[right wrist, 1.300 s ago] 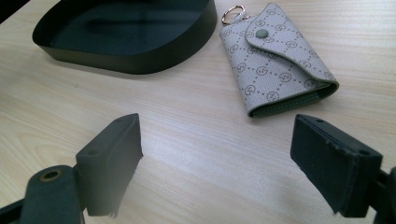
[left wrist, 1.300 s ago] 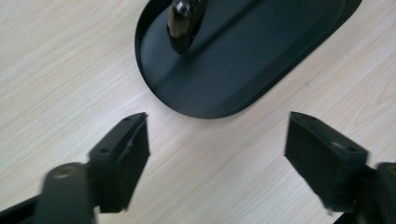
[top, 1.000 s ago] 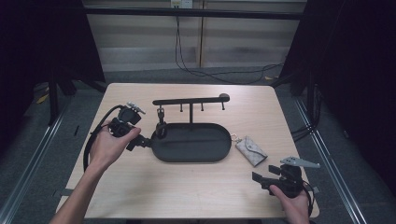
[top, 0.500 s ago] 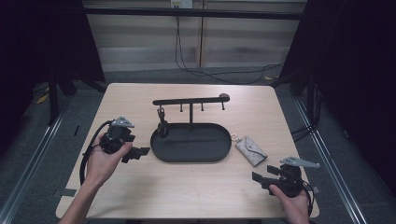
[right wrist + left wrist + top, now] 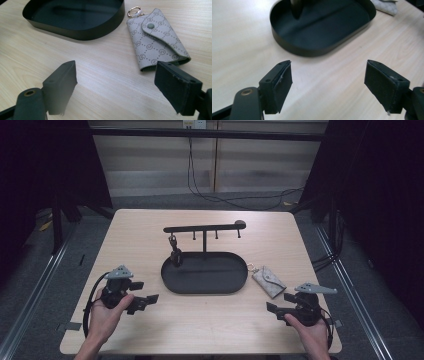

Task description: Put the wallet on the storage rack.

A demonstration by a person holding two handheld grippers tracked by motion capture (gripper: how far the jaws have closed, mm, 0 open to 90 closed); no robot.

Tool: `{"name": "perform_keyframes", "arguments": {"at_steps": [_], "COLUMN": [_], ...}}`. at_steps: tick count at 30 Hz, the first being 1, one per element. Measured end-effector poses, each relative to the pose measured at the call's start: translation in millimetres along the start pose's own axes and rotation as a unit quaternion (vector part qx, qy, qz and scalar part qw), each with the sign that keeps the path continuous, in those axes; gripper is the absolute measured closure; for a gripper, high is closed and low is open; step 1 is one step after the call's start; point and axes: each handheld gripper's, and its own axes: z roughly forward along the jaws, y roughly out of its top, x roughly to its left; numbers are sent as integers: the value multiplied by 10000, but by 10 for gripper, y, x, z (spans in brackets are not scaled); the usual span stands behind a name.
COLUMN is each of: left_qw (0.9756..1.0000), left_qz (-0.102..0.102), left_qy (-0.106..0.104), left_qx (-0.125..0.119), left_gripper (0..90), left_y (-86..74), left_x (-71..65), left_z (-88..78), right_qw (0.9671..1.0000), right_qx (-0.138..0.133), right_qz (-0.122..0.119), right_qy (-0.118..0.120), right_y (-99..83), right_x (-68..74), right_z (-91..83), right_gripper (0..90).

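Observation:
A black oval tray (image 5: 205, 291) sits mid-table, with a black hook rack (image 5: 205, 227) rising from its far side. A dark key fob (image 5: 175, 256) hangs from the rack's left hook. A grey patterned key pouch (image 5: 268, 281) with a metal ring lies on the table by the tray's right end. My left gripper (image 5: 144, 291) is at the front left, short of the tray, open and empty (image 5: 328, 80). My right gripper (image 5: 279, 302) is at the front right, just short of the pouch (image 5: 157, 37). Its jaws have just been opening and are open (image 5: 115, 85), with nothing between them.
The wooden table ends close behind both hands at its front edge (image 5: 200, 353). Dark floor, metal rails and cables (image 5: 225, 200) surround the table. Bare wood lies between the two grippers in front of the tray (image 5: 82, 35).
My left gripper has drawn back from the tray's left end toward the front left of the table and sunk lower. The right hand has stayed in place.

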Motion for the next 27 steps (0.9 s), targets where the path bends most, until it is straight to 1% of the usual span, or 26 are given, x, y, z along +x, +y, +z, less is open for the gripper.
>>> {"name": "perform_keyframes", "arguments": {"at_steps": [1, 3, 4, 5, 6, 7, 9, 10, 11, 13, 14, 16, 18, 19, 20, 21, 23, 24, 27], "left_qw": [10000, 9999, 9999, 9999, 9999, 9998, 9998, 9998, 9997, 9995, 9996, 9997, 9999, 9999, 9999, 9999, 9997, 9997, 9998], "left_qz": [-55, -93, -142, -121, -123, -170, -166, -176, -214, -307, -271, -234, -154, -99, -45, -50, -207, -210, -175], "left_qy": [78, 8, -9, 3, -31, -54, -26, -3, 50, -19, 35, 41, 5, 63, 137, 119, 47, 57, -22], "left_qx": [-10, 114, 93, 81, 72, 42, 103, 95, 49, -12, -34, -52, 1, -66, -84, -78, -102, -141, -97], "left_gripper": [223, 223, 223, 223, 224, 223, 223, 223, 224, 222, 223, 222, 223, 224, 223, 223, 223, 223, 222], "left_y": [-69, -189, -235, -267, -314, -367, -455, -486, -506, -529, -537, -550, -563, -579, -597, -618, -640, -639, -636], "left_x": [2, 6, 0, 1, -6, -18, -37, -39, -35, -25, -35, -81, -115, -135, -146, -143, -105, -100, -96], "left_z": [1, -10, -27, -47, -67, -80, -95, -107, -124, -140, -148, -137, -125, -131, -133, -137, -137, -140, -126], "right_qw": [10000, 10000, 9999, 9999, 9999, 9999, 9997, 9997, 9994, 9985, 9983, 9979, 9973, 9972, 9973, 9971, 9965, 9963, 9958], "right_qx": [7, 20, 69, 93, 97, 105, 191, 241, 317, 495, 547, 623, 718, 730, 715, 734, 808, 826, 904], "right_qz": [20, 58, 82, 100, 88, 75, 16, -38, -118, -223, -215, -174, -172, -172, -181, -184, -197, -204, -103], "right_qy": [11, 18, 33, 44, 63, 79, 119, 95, 71, 11, 2, 66, 8, 26, -10, -22, -77, -90, -85], "right_y": [8, 23, 41, 61, 77, 100, 150, 176, 202, 259, 285, 333, 378, 401, 422, 443, 495, 537, 617], "right_x": [-13, -45, -65, -74, -79, -79, -69, -65, -64, -79, -90, -116, -130, -141, -147, -152, -164, -185, -239], "right_z": [-7, -12, -7, -3, -1, 4, 15, 26, 43, 78, 95, 121, 146, 151, 157, 156, 158, 162, 175], "right_gripper": [178, 178, 178, 177, 177, 177, 177, 176, 172, 172, 173, 175, 179, 192, 207, 220, 220, 220, 219]}}
